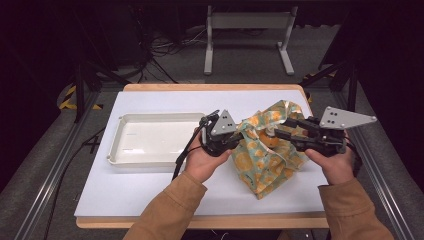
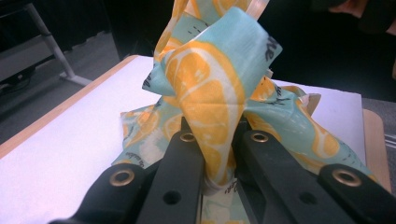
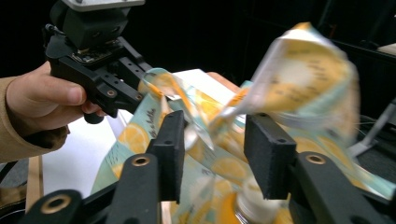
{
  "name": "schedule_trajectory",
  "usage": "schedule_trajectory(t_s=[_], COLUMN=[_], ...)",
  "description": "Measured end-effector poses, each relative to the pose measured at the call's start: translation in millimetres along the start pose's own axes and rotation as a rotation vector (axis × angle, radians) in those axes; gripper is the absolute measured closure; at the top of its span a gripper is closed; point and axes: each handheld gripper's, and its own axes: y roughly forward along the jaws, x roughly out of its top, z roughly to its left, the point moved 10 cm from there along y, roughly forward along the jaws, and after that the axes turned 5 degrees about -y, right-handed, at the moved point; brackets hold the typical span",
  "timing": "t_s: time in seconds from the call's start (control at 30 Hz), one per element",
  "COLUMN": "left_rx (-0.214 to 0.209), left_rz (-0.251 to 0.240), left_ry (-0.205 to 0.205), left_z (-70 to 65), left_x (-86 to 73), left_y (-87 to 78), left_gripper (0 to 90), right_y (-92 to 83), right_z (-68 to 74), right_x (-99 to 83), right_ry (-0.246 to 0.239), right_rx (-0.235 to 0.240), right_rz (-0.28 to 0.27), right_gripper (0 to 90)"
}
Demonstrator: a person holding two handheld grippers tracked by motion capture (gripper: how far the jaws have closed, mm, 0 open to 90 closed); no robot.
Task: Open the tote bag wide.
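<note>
A teal cloth printed with orange slices [image 1: 265,160] lies bunched at the right of the white table cover. My left gripper [image 1: 235,140] is shut on a fold of that cloth [image 2: 210,93], which stands up pinched between its black jaws [image 2: 217,135]. My right gripper [image 1: 280,131] reaches in from the right. Its jaws [image 3: 212,135] stand apart around a blurred strip of the cloth [image 3: 308,70], and the pads are not pressing on it. An orange item with a pale top [image 3: 252,207] sits in the cloth below. The left gripper [image 3: 100,79] faces the right one closely.
A shallow white tray [image 1: 120,150] lies on the left half of the table, just left of my left hand. The white cover [image 1: 150,190] ends at a wooden edge at front and back. Metal rails run along both sides, and a table frame stands behind.
</note>
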Motion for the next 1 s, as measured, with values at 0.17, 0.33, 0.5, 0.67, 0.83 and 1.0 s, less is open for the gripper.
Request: schedule_trajectory(t_s=[0.17, 0.33, 0.5, 0.67, 0.83, 1.0], left_rx=[0.008, 0.014, 0.021, 0.026, 0.035, 0.048], left_rz=[-0.001, -0.003, -0.009, -0.012, -0.021, -0.027], left_ry=[-0.008, -0.017, -0.024, -0.032, -0.040, -0.048], left_z=[2.3, 4.0, 6.7, 9.5, 12.3, 16.7], left_x=[-0.4, -0.4, -1.1, -2.8, -3.8, -4.2], left_y=[-0.2, -0.8, -2.1, -4.5, -8.1, -12.3], left_gripper=[89.4, 89.4, 89.4, 89.4, 89.4, 89.4], right_y=[-22.9, -35.9, -36.4, -33.5, -29.5, -22.1], right_z=[-15.4, -35.0, -54.2, -70.1, -81.5, -87.4], right_x=[-6.7, -20.5, -38.3, -55.1, -67.4, -77.5], right_ry=[0.035, 0.069, 0.081, 0.086, 0.098, 0.097], right_rx=[-0.057, -0.142, -0.215, -0.264, -0.289, -0.277], right_rz=[-0.022, -0.006, 0.036, 0.083, 0.122, 0.161], right_gripper=[50.4, 39.0, 31.7, 31.3, 35.1, 43.4])
